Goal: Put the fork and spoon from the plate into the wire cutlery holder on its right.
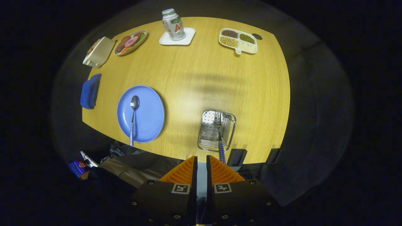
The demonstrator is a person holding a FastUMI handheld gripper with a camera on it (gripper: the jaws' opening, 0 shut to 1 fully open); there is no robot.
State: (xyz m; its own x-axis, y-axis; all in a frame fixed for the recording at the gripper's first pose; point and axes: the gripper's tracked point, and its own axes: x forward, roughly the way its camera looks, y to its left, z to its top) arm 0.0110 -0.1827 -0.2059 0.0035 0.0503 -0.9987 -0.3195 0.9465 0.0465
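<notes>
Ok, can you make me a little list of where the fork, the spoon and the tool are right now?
fork: standing in the wire cutlery holder, tines inside, handle sticking out toward the tool
spoon: lying on the blue plate, bowl away from the tool, handle over the near rim
tool: fingers nearly together, holding nothing, above the table's near edge
left to do: the spoon

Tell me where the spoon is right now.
In the gripper view the spoon lies on the blue plate, handle poking over its near rim, left of the wire cutlery holder that holds the fork. The tool is nearly closed, holding nothing.
</notes>
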